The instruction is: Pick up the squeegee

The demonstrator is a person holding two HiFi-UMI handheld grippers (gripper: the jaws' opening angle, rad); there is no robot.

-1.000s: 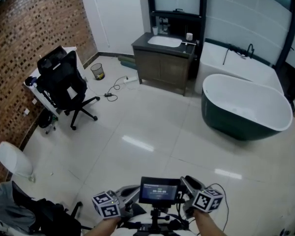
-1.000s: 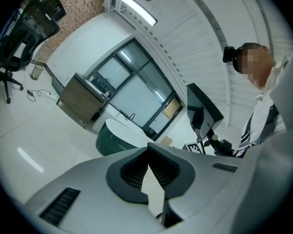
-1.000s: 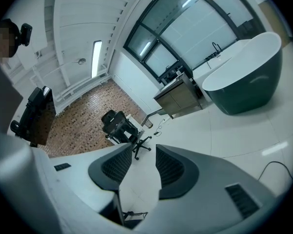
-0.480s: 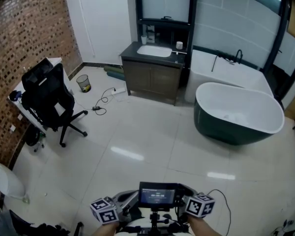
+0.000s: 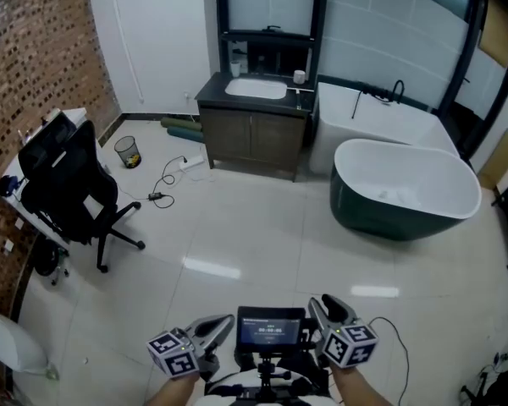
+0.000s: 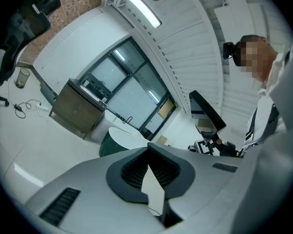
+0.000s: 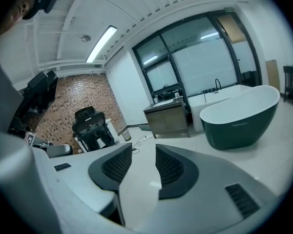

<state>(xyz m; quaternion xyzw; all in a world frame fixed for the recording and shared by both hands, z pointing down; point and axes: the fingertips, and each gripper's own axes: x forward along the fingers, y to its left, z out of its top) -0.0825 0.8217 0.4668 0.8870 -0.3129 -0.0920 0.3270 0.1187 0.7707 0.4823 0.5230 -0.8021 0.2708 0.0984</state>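
Observation:
No squeegee shows in any view. At the bottom of the head view, my left gripper (image 5: 223,322) and right gripper (image 5: 327,304) are held out low over the white tiled floor, either side of a small screen (image 5: 271,328). In the left gripper view the left gripper (image 6: 147,150) has its fingertips touching, with nothing between them. The right gripper (image 7: 139,161) stands with a clear gap between its pads (image 7: 171,169) and holds nothing. It points toward the vanity and the office chair.
A black office chair (image 5: 68,184) stands at the left by the brick wall. A dark vanity with a sink (image 5: 254,125) is at the far wall. A dark green bathtub (image 5: 402,189) sits at the right. A bin (image 5: 127,150) and a cable (image 5: 169,180) lie on the floor.
The head view has swung across the room: the chair, vanity and tub have slid left in the picture. Both grippers stay low in the picture, still empty.

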